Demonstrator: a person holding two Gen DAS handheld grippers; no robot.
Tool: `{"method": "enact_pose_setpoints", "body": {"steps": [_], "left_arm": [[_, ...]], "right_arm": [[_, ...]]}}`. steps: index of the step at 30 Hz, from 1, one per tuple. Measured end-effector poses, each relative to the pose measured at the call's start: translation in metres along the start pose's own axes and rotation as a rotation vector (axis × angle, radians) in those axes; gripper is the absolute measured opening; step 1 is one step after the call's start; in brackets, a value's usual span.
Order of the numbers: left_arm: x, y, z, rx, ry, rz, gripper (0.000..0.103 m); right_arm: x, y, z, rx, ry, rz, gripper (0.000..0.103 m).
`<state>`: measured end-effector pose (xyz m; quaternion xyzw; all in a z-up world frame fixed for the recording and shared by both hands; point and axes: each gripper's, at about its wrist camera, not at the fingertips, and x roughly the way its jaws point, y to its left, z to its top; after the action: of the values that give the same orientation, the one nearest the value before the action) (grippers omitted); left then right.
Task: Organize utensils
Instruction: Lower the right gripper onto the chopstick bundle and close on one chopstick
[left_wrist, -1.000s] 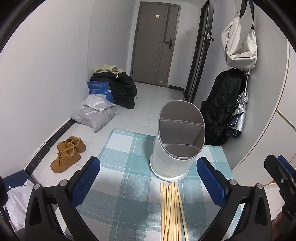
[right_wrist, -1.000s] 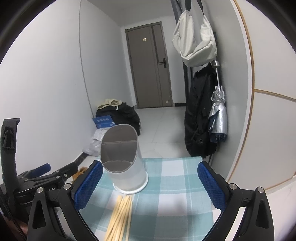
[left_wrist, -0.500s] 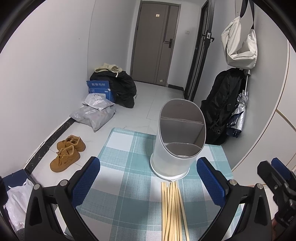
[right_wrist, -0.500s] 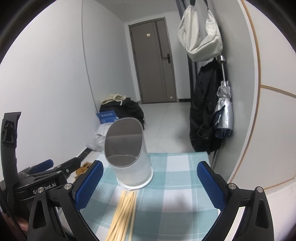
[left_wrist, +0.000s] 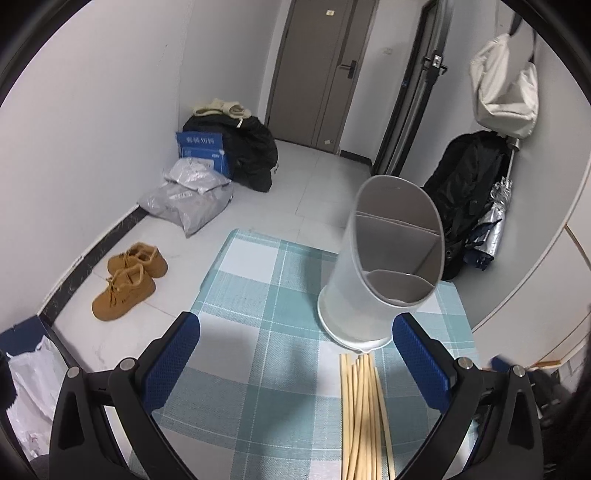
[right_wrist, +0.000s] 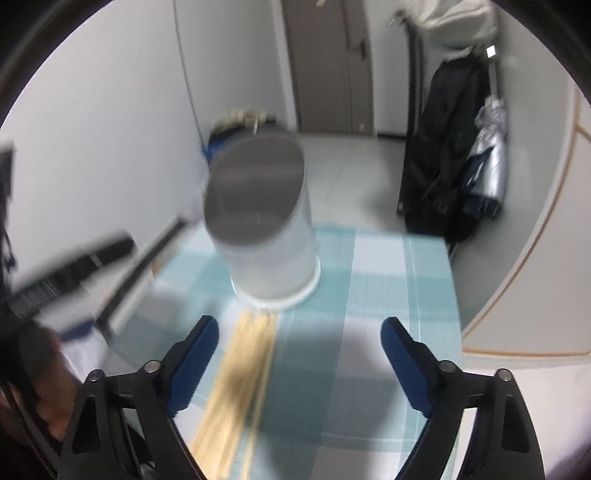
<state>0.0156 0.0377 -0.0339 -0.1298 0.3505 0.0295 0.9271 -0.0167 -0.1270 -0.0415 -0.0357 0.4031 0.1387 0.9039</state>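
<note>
A white utensil holder (left_wrist: 384, 266) with a grey divided inside stands upright on the checked teal cloth (left_wrist: 258, 295). A bundle of pale wooden chopsticks (left_wrist: 364, 413) lies on the cloth just in front of it. My left gripper (left_wrist: 295, 354) is open above the cloth, left of the chopsticks, nothing between its blue pads (left_wrist: 170, 365). In the blurred right wrist view the holder (right_wrist: 266, 221) and chopsticks (right_wrist: 240, 373) show again. My right gripper (right_wrist: 299, 354) hangs above the cloth with the chopsticks near its left finger; its jaws are closing and press on nothing.
The table's far edge drops to a tiled floor with tan shoes (left_wrist: 129, 280), grey bags (left_wrist: 188, 199) and a blue box (left_wrist: 201, 151). A black bag (left_wrist: 469, 192) and a folded umbrella (left_wrist: 495, 221) hang at the right wall. A hand (right_wrist: 48, 391) shows at the left.
Both grippers have tipped downward and come closer to the table, so holder and chopsticks appear nearer. The right gripper's fingers now stand closer together, and its view is motion-blurred.
</note>
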Motion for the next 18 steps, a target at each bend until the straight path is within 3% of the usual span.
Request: {"method": "enact_pose_setpoints", "body": {"steps": [2,3,8,12,18], "left_arm": [[0.001,0.005,0.002,-0.011,-0.004,0.008,0.102],[0.002,0.008,0.003,-0.017,-0.007,0.014,0.102],[0.009,0.026,0.005,-0.077,0.017,0.030,0.102],[0.011,0.035,0.005,-0.115,0.029,0.044,0.102],[0.014,0.043,0.006,-0.147,0.040,0.051,0.102]], "right_arm": [[0.019,0.004,-0.005,-0.041,0.070,0.009,0.078],[0.029,0.006,-0.008,-0.062,0.107,0.010,0.070],[0.073,0.015,-0.019,-0.120,0.246,0.033,0.062],[0.091,0.019,-0.024,-0.145,0.294,0.028,0.052],[0.099,0.028,-0.030,-0.196,0.358,0.001,0.045]]}}
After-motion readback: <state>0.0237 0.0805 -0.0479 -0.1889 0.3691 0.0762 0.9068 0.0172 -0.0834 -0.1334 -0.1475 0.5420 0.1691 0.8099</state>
